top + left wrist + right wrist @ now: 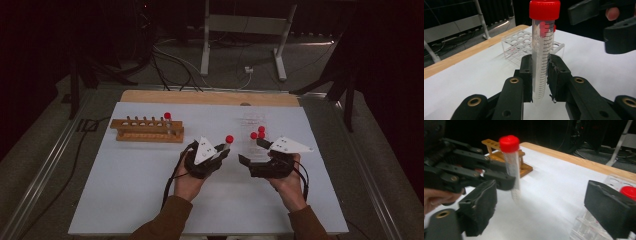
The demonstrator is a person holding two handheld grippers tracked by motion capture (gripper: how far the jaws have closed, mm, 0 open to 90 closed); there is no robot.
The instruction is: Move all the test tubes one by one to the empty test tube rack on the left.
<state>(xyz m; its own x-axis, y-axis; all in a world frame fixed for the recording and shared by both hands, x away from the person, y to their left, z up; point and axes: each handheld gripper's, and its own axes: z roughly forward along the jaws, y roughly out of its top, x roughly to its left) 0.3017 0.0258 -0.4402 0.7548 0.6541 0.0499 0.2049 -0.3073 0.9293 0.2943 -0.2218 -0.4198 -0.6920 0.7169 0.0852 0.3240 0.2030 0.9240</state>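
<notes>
Left gripper [541,75] is clamped on a clear plastic graduated tube with a red screw cap [543,50]; its two black pads press the lower half of the tube, and the tube stands upright above the white table sheet [150,185]. In the high view this tube shows between the two hands, with its red cap just right of the left gripper's grey plate. Right gripper [541,207] stands wide with nothing between its pads, just beside the transparent acrylic rack [253,131], where three more red-capped tubes [260,133] are standing.

The step in hand is probably to carry the held tube over to the brown wooden rack with round holes [147,129], which sits well apart at the left and already has one red-capped tube [167,120] at its right end.

To do it well, I would keep the tube vertical during the travel, because the grip is low and the capped top is heavy, so it may tilt. Approach the wooden rack from above, put the tube's bottom over a free hole next to the filled one, and lower it slowly. Release only when the tube is seated. The right gripper should stay away from the path, and its near pad must not push the acrylic rack.
</notes>
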